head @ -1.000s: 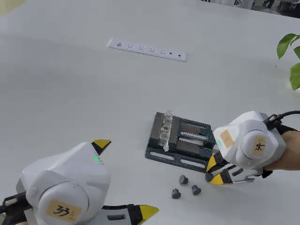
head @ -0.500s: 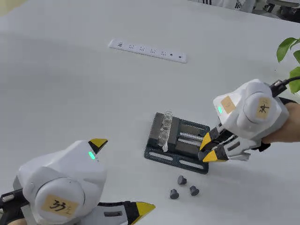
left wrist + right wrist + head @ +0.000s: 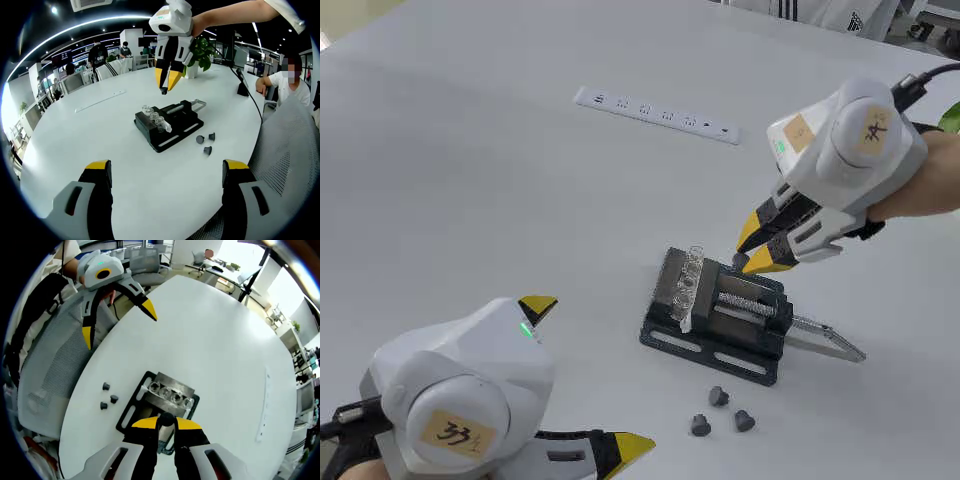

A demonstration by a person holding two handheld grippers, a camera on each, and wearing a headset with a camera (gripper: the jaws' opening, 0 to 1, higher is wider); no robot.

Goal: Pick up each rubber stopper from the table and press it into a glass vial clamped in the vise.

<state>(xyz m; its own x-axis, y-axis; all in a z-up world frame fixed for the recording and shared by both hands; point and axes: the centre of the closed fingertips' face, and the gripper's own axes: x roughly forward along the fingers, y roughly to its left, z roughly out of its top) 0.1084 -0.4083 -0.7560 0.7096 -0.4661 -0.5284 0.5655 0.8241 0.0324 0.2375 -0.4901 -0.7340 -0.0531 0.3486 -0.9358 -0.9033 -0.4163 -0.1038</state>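
A black vise [image 3: 705, 350] stands on the white table [image 3: 470, 200] and clamps a row of clear glass vials [image 3: 688, 285]. My right gripper [image 3: 752, 250] hovers just above and behind the vise, shut on a dark rubber stopper [image 3: 166, 421] held at its yellow tips. Below it in the right gripper view lie the vials [image 3: 170, 394]. Three loose stoppers [image 3: 720, 412] lie on the table in front of the vise. Low at the near left, my left gripper [image 3: 583, 378] stands open with nothing between its jaws, well short of the vise [image 3: 172, 135].
A white power strip [image 3: 657, 114] lies at the far side of the table. The vise's handle [image 3: 825, 340] sticks out to the right. A potted plant [image 3: 200, 50], a seated person [image 3: 285, 85] and a mesh chair [image 3: 285, 150] are beyond the table's edge.
My right gripper has risen from the table beside the loose stoppers, carrying one stopper, and now hangs over the vise. The left gripper has stayed put.
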